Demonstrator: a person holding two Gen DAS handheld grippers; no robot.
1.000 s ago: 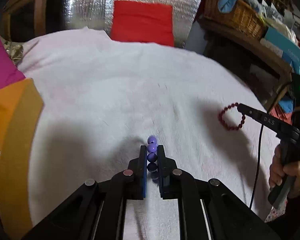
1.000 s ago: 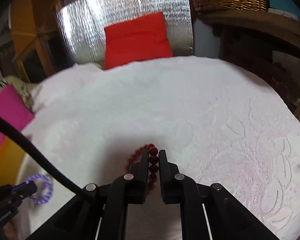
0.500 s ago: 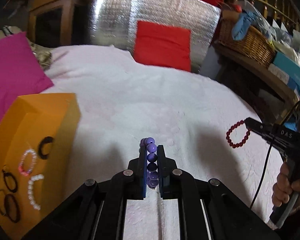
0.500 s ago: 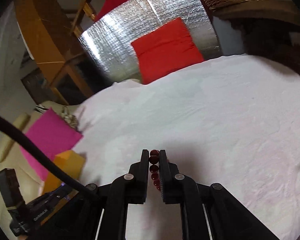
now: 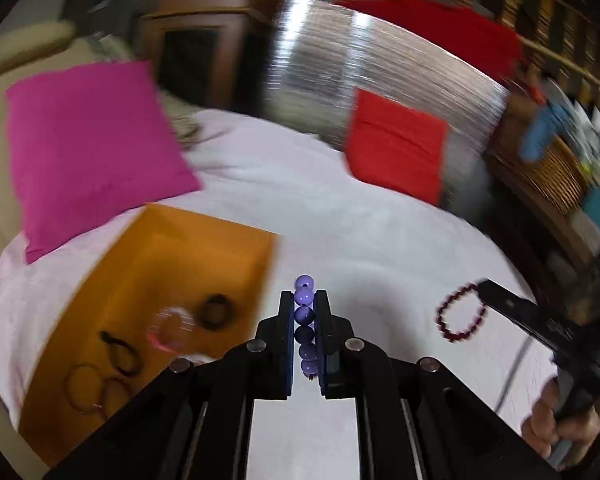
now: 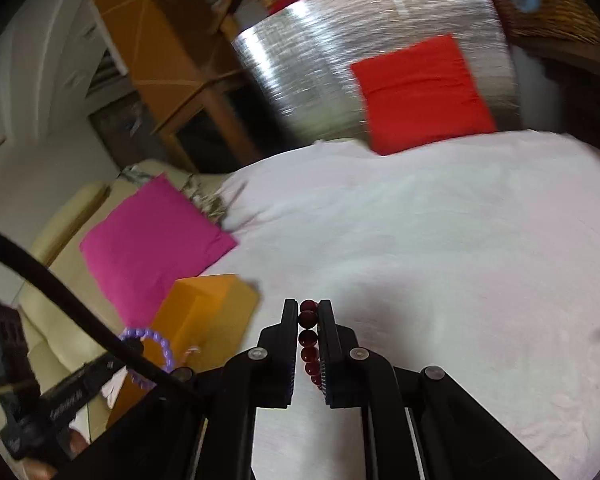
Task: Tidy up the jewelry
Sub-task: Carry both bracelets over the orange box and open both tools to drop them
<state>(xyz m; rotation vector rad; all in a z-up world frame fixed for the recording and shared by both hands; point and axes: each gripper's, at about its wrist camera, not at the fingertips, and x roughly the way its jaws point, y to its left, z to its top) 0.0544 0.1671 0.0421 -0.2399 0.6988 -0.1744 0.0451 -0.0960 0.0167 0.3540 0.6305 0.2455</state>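
My left gripper [image 5: 304,300] is shut on a purple bead bracelet [image 5: 304,316] and holds it above the white bedspread, just right of an open orange box [image 5: 204,256]. The box holds several bracelets and dark hair ties [image 5: 216,312]. My right gripper [image 6: 309,308] is shut on a dark red bead bracelet [image 6: 308,336]. That red bracelet [image 5: 460,316] also shows hanging from the right gripper in the left wrist view. The purple bracelet [image 6: 156,348] and the orange box [image 6: 208,308] show at lower left in the right wrist view.
A magenta cushion [image 5: 88,144] lies left of the box. A red cushion [image 5: 396,148] leans on a silver foil panel [image 5: 380,76] at the back. A wicker basket [image 5: 556,172] sits on a shelf to the right. A black cable [image 6: 60,292] crosses the right wrist view.
Both grippers have lifted and swung left toward the orange box, each still holding its bracelet. The box's inside has come into the left wrist view.
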